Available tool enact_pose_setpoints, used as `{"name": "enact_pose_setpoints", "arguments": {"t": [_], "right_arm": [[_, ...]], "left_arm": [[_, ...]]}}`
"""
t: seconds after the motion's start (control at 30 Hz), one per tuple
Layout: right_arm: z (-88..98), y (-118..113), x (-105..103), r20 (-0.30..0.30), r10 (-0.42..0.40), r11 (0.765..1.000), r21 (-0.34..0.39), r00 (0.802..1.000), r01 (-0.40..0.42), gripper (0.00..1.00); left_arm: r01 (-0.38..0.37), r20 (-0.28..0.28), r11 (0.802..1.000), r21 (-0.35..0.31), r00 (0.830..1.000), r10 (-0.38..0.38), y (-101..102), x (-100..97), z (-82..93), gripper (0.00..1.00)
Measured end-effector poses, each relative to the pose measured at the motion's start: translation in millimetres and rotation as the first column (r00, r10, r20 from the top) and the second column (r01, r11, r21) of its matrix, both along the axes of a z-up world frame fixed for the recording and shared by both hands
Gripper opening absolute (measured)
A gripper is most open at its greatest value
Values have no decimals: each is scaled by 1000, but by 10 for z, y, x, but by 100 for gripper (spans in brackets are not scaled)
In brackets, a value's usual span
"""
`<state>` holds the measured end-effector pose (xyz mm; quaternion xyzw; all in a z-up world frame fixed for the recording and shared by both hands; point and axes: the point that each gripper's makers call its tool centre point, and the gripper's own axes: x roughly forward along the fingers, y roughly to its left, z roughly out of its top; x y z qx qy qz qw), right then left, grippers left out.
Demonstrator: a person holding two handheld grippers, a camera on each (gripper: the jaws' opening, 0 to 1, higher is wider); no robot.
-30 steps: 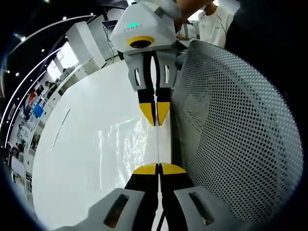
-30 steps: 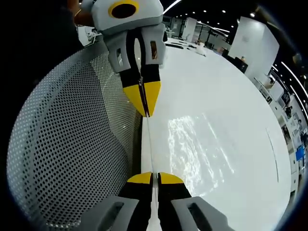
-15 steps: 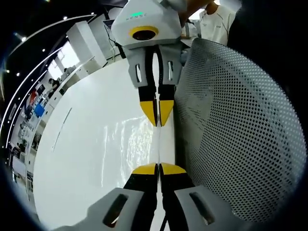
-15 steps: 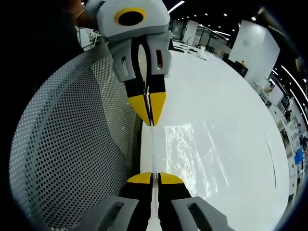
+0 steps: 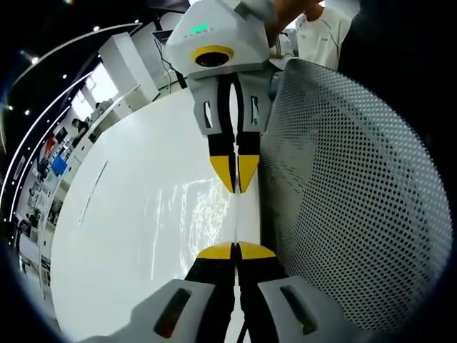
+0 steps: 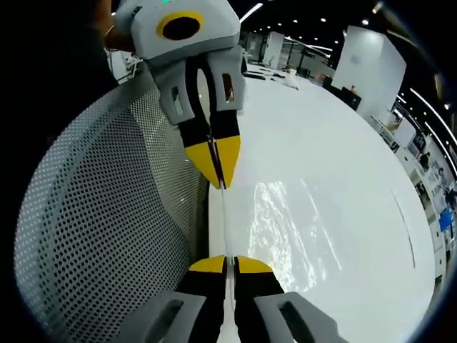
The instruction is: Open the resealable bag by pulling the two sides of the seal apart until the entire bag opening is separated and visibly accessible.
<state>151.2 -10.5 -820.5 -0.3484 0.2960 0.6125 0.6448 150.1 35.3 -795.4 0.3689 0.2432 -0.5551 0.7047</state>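
I hold the left gripper (image 5: 234, 251) and the right gripper (image 6: 222, 264) facing each other, both pinched closed on the clear resealable bag (image 5: 236, 214). It is stretched thin between them over the white table (image 5: 136, 214), beside the perforated chair (image 5: 343, 207).

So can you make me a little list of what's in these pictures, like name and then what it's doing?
left tool: shut on the bag's edge
right tool: shut on the same edge, facing the left tool
bag: clear and shiny, stretched thin between the two tools, seen edge-on
seal: cannot tell if it has parted
table: white, behind the bag
mesh panel: grey, full of holes, beside the tools
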Motion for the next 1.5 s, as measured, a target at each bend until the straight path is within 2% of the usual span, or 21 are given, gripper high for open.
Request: {"name": "enact_pose_setpoints", "arguments": {"t": [0.33,0.47,0.8,1.03,1.23,1.3,1.33,1.5], "right_arm": [[13,-60,64,-8,-30,1000,4,1000,30,0],[14,-86,94,4,-25,1000,-7,1000,25,0],[-8,-218,145,18,-25,999,-40,1000,26,0],[-47,-309,145,15,-29,998,-60,999,30,0],[-80,-369,126,38,12,995,-100,999,-8,0],[-90,-403,148,44,7,994,-110,999,-2,0],[-73,-402,155,34,-12,996,-92,999,15,0],[-78,-400,141,35,5,994,-107,999,-1,0]], "left_arm": [[-14,4,1000,-4,1000,14,25,30,20,0],[-31,21,1000,-6,999,31,49,62,47,0],[-63,18,998,-16,998,63,95,109,67,0],[-62,9,998,-12,998,62,94,70,42,0],[-66,8,998,-12,998,67,95,76,34,0],[-69,10,998,-15,998,69,105,81,39,0],[-69,10,998,-17,998,69,103,72,39,0],[-34,16,999,7,999,34,82,9,3,0]]}}
